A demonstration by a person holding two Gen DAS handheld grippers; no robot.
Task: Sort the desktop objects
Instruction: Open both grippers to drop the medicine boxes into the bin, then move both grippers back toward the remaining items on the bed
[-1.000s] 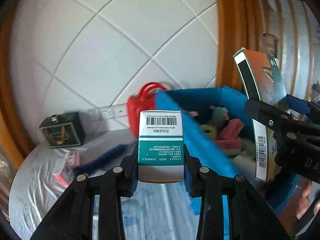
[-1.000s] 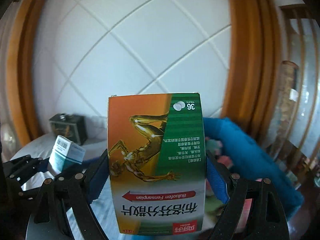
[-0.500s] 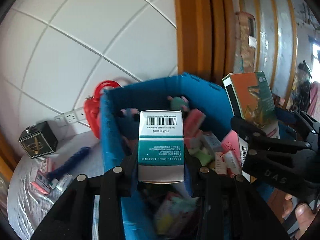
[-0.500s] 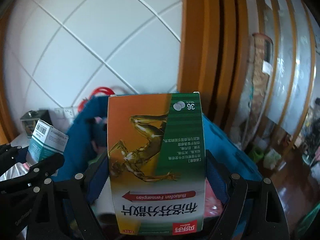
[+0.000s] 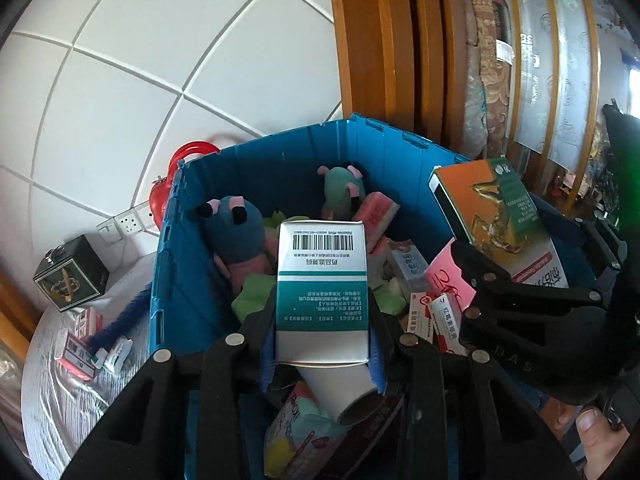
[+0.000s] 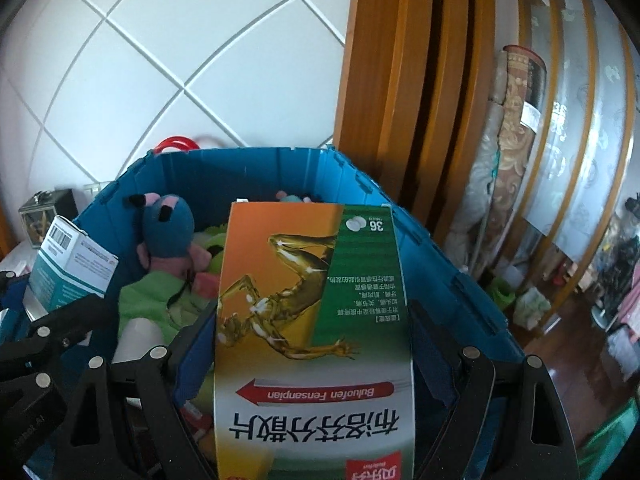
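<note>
The left gripper is clamped narrowly on a teal-and-white medicine box, upright, its barcode end pointing far, over the blue crate. To its right, the right gripper, spread wide, grips an orange-and-green medicine box, long axis running near to far, above the same crate.

I see the counter under clear plastic sheeting. On it sit a dark box, small medicine packets and a blue brush.
</note>
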